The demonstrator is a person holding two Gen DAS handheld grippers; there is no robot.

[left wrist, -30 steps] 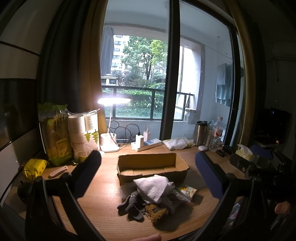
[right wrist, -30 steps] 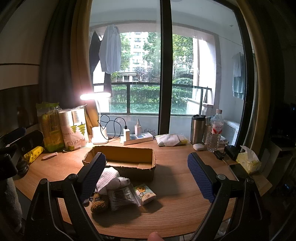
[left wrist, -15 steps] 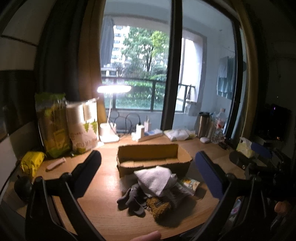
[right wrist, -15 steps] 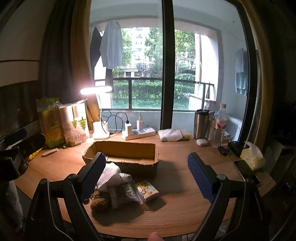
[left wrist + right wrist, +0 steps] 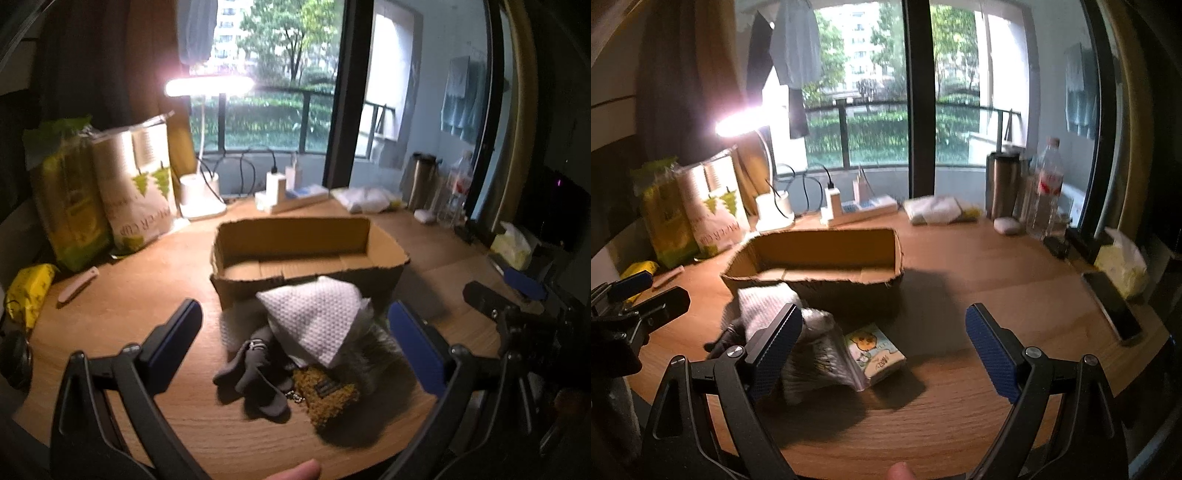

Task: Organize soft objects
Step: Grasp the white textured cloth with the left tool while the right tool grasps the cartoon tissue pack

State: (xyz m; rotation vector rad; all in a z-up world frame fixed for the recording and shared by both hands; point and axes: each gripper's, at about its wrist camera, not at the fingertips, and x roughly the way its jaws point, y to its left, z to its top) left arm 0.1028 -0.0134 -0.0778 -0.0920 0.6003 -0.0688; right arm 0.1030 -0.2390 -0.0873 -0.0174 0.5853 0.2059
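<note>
1. Soft things, a white cloth (image 5: 317, 317) topmost, are piled on the desk (image 5: 147, 295) between the left tool (image 5: 295, 339) fingers.
2. Both tools are spread, the right tool (image 5: 882, 347) included; nothing is gripped.
3. Nothing is seen inside the cardboard box (image 5: 295, 240) beyond; all sorting is judged left.

Ahead of the left hand-held gripper (image 5: 293, 347), a white cloth (image 5: 314, 317) covers most of the pile, hiding part of the grey soft toy (image 5: 255, 373). The right hand-held gripper (image 5: 882, 350) blocks the pile's left side. The paper cup bag (image 5: 714, 206) lettering is blurred.
</note>
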